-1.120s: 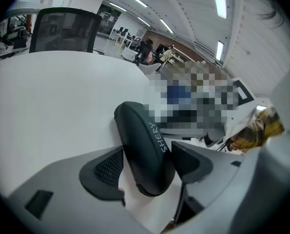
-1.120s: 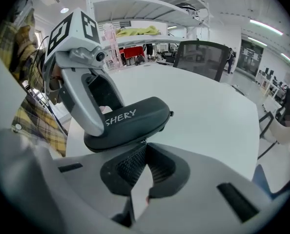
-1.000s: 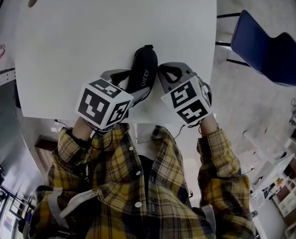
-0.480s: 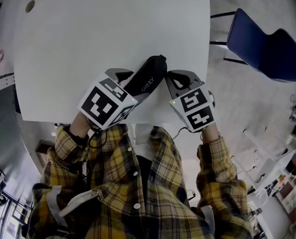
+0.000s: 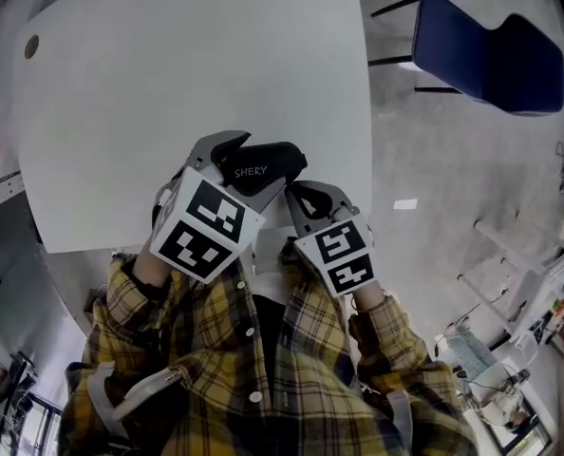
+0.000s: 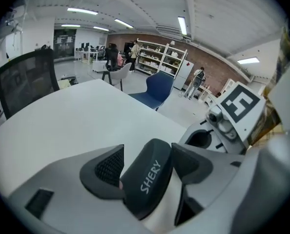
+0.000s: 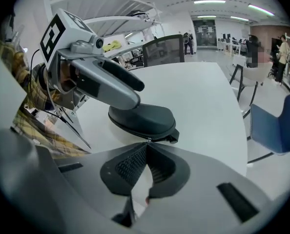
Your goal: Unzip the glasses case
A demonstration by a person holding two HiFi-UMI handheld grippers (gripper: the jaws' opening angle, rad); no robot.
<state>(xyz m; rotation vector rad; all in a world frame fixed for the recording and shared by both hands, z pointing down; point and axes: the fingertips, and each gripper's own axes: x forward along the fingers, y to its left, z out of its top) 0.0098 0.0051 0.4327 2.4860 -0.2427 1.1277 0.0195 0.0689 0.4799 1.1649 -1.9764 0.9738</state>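
The black glasses case [image 5: 261, 165], printed SHERY, lies crosswise near the white table's [image 5: 168, 65] front edge. My left gripper [image 5: 233, 160] is shut on it: in the left gripper view the case [image 6: 147, 179] is clamped between both pads. My right gripper [image 5: 294, 196] sits just right of the case, and its jaws are shut. In the right gripper view its fingertips [image 7: 146, 143] meet at the small metal zipper pull on the rim of the case [image 7: 142, 117]. The zip line looks closed.
The table's front edge runs right under both grippers, against my plaid shirt. A blue chair [image 5: 491, 50] stands on the floor to the right. A black office chair [image 6: 23, 82] is behind the table's far side. A cable hole [image 5: 31, 46] marks the far left corner.
The case has swung from pointing away to lying crosswise in the left gripper. Both grippers came closer to the table's front edge, and the right one now pinches the zipper end.
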